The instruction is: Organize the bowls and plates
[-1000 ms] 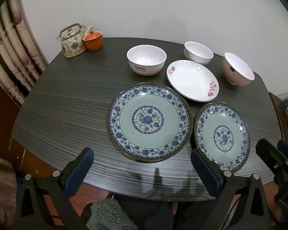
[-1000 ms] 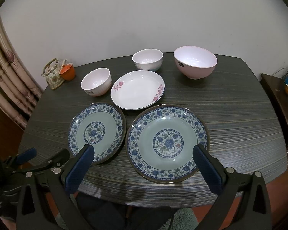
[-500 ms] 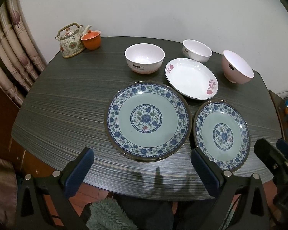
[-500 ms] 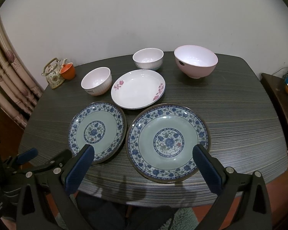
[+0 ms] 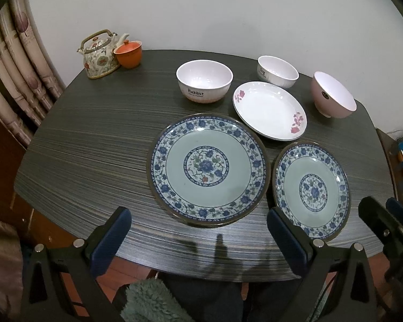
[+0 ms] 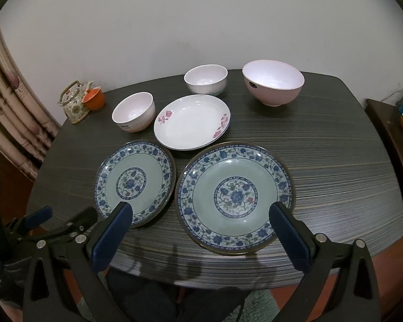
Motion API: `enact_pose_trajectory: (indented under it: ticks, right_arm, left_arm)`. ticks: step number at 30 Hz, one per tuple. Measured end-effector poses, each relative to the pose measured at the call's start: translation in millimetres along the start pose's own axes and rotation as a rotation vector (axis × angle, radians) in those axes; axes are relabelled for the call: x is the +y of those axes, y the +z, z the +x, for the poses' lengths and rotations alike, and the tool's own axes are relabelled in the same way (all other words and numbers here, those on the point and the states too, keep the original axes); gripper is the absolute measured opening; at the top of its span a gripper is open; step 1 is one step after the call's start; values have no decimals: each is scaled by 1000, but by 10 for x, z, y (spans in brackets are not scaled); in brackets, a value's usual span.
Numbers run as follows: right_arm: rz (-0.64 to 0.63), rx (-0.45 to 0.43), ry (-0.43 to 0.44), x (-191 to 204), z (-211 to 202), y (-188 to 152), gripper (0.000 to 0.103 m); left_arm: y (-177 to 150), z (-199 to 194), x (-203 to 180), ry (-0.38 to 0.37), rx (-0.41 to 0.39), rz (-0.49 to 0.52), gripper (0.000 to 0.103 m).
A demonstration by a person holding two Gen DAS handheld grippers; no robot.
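A dark table with fine pale streaks running across its top fills both views, its corners rounded, standing against a plain white wall. Far off to the left of the left gripper hangs a pleated curtain with a small dark red motif. At the table's far left corner a floral teapot stands touching an orange cup.

The left gripper hangs at the near table edge, its blue-padded jaws spread wide and holding nothing. Straight ahead of it lies the large blue-patterned plate, and beyond that a white bowl with lettering. Ahead and to the right sit the white flowered plate, with a second white bowl behind it and the pink bowl further right, apart from the others.

The smaller blue-patterned plate lies just beside the large one, in front of the left gripper's right finger. In the right wrist view this plate lies between the wide-spread, empty jaws of the right gripper. Past the table's right edge stands a low dark cabinet with blue and orange things on it, too blurred to name. Reddish floor shows under the near edge.
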State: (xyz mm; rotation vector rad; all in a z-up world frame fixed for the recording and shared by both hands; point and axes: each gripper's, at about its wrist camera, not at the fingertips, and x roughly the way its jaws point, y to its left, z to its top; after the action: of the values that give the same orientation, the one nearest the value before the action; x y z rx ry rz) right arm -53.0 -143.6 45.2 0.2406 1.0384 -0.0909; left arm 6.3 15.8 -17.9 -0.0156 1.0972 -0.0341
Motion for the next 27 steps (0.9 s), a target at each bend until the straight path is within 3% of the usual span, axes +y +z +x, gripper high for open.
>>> enact_pose_trajectory:
  ticks: [5,15,19,23,27]
  right_arm:
    - [3,-5,23,-70,10,32,98]
    - [-3,68,241,-143,268,131,81]
    - [14,118,319,-109,438,178,80]
    - [-5,167,335,-8,623,219,79]
    - [7,218,400,72,814,292,68]
  left_arm:
    - [65,47,166,-37,9,-35,103]
    - [235,274,676,-209,86,-190,102]
    - [288,396,882,-283,116,-269,96]
    - [337,545,1059,-312,145,-325,85]
    - [361,756,1197,-356,180,-387,71]
